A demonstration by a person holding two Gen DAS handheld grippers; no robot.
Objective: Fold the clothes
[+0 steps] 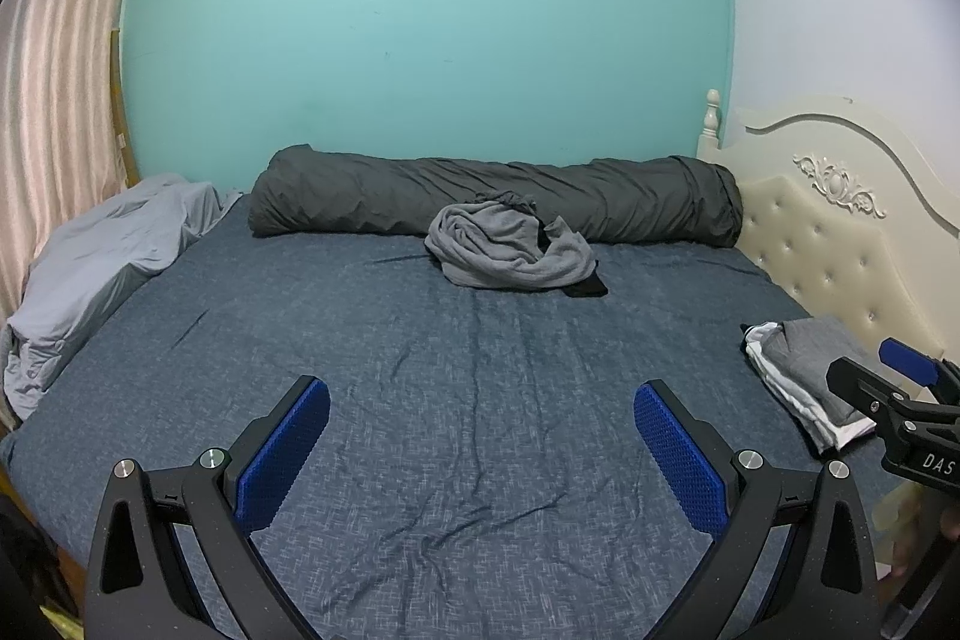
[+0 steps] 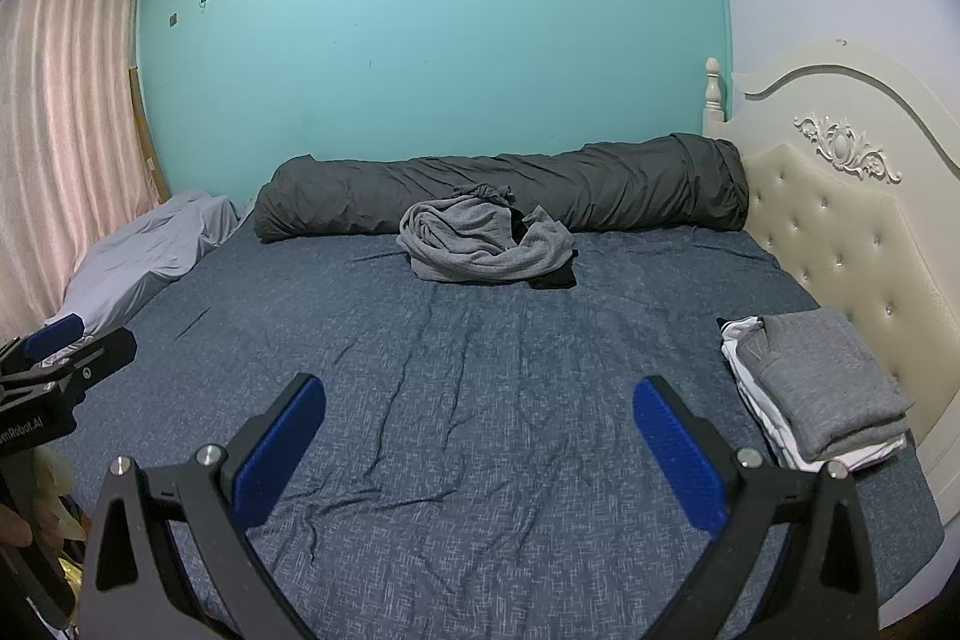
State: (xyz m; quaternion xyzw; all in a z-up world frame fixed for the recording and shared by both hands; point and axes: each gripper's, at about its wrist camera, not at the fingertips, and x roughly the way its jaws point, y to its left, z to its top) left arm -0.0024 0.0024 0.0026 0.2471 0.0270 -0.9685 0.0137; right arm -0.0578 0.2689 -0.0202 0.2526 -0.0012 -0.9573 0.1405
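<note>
Bed (image 2: pixel 480 430): dark blue sheet, creased, mostly bare in the middle and front. On it:
- dark grey roll (image 2: pixel 498 187) of bedding along the far edge, against the wall, its right end touching the headboard (image 2: pixel 840 244).
- grey heap (image 2: pixel 480 244) of crumpled clothes just in front of the roll, touching it; a black item (image 2: pixel 555 280) pokes out under its right side.
- light grey bedding (image 1: pixel 102 256) bunched at the far left corner and left edge.
- folded stack (image 2: pixel 822 388) at the right edge, beside the headboard: grey piece on top, white ones below.
</note>
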